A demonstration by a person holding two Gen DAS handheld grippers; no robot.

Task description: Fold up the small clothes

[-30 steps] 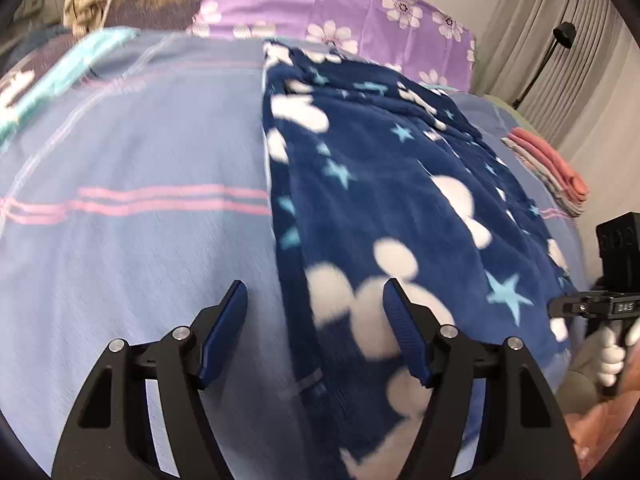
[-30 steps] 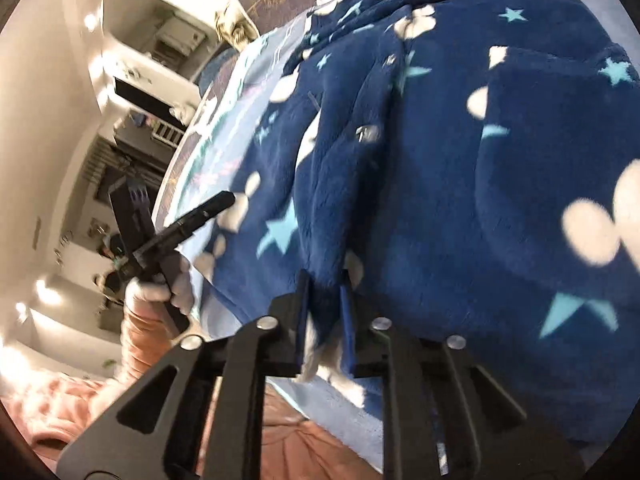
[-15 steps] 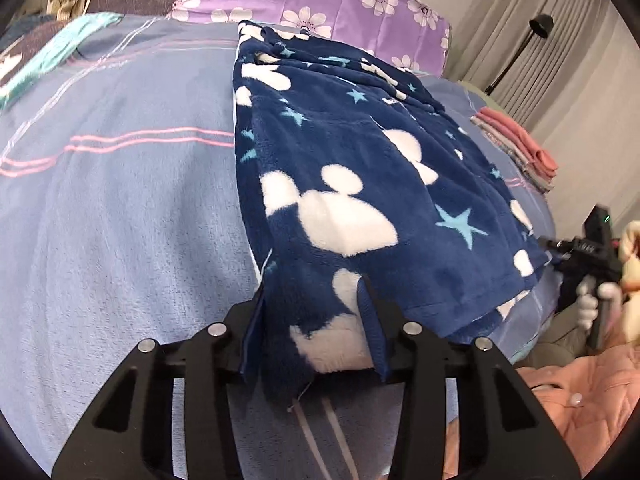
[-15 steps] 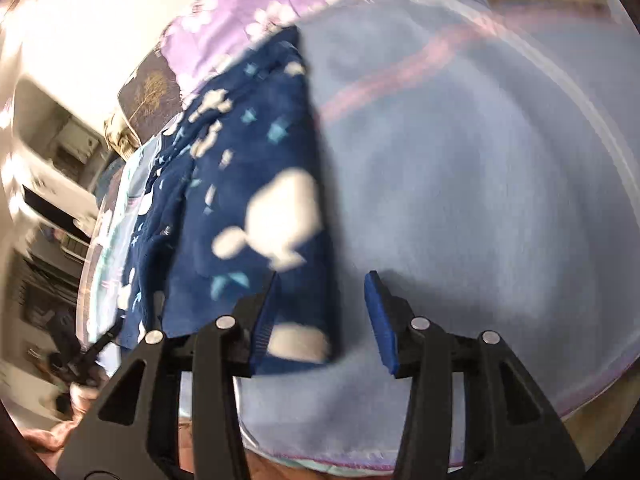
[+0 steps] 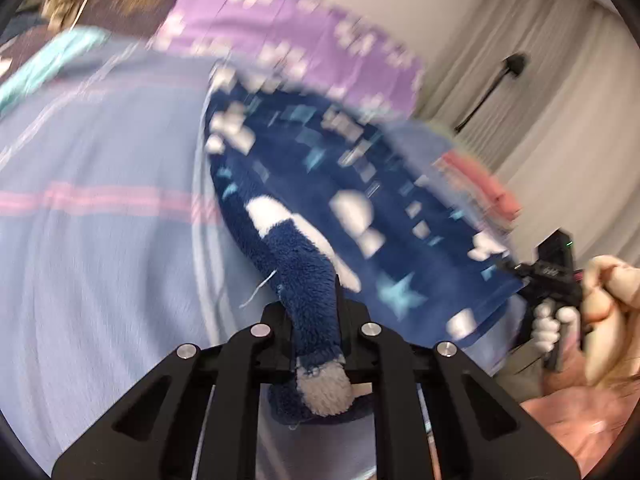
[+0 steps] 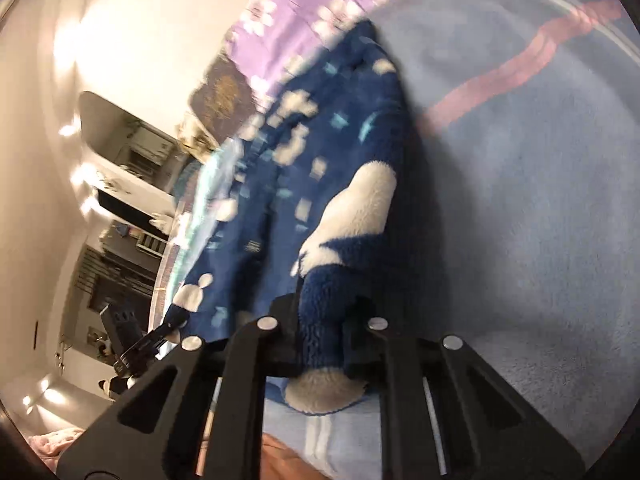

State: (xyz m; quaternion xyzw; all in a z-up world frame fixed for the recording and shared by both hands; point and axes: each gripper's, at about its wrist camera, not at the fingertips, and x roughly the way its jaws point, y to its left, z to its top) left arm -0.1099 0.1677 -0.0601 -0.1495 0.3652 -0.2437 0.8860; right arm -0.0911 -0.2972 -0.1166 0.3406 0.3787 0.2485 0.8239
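Note:
A navy fleece garment (image 5: 360,200) with white shapes and pale blue stars lies along the blue bedspread (image 5: 100,260). My left gripper (image 5: 314,312) is shut on the garment's near left corner, and the fleece bunches up between its jaws. In the right wrist view the same garment (image 6: 320,152) stretches away, and my right gripper (image 6: 322,316) is shut on its near right corner. The right gripper (image 5: 516,272) also shows at the garment's far edge in the left wrist view, in a person's hand (image 5: 608,292). The left gripper (image 6: 168,330) shows small at lower left.
A purple flowered pillow (image 5: 300,40) lies at the head of the bed. A pile of folded pink clothes (image 5: 480,180) sits at the right edge of the bedspread. Curtains (image 5: 560,100) and a black lamp (image 5: 516,64) stand beyond. Shelves (image 6: 132,184) line the room's far side.
Both grippers have closed on the garment's near corners. The left one was open around the corner half a second ago and has since lifted. The right one swung across to the right-hand corner.

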